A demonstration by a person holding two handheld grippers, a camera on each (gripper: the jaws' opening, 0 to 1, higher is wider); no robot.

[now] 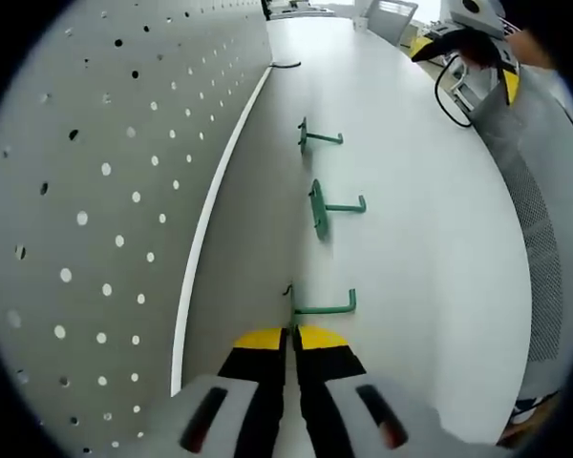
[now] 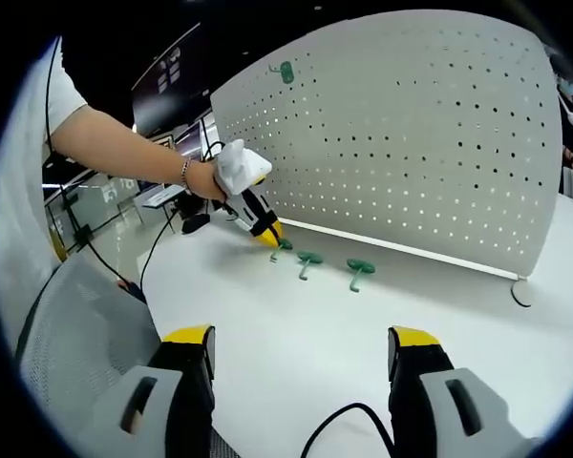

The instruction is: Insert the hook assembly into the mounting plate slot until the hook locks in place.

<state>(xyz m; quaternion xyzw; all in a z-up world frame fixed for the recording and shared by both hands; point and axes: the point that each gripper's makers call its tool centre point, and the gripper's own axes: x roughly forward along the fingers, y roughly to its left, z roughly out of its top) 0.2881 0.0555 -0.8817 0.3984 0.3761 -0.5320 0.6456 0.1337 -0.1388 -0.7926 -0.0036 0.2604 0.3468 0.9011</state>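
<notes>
**Left claw pinches a green hook by the pegboard**

The tabletop point(image 1: 430, 239) is wide, white and smooth. A big white pegboard point(image 2: 411, 143) full of little holes stands along one side of it, and one small green piece point(image 2: 286, 72) sits high up on that board. Behind the board the room is dim, with desks and windows far off. A grey mesh chair back point(image 2: 86, 334) is near the tabletop's edge, beside the right claw.

Three green hooks lie in a row close to the foot of the board. Past them the tabletop has lots of bare white room. A thin black cable point(image 2: 339, 425) curls between the right claw's jaws, and another dark cable loop point(image 2: 521, 293) lies by the board's far corner.

The left claw point(image 1: 293, 336) is pressed together, and its yellow tips pinch the end of the nearest hook point(image 1: 323, 307). The middle hook point(image 1: 321, 208) and the far hook point(image 1: 310, 137) lie farther ahead of it, apart from each other.

The right claw point(image 2: 301, 348) is spread wide and holds nothing. It is well back from the hooks.
</notes>
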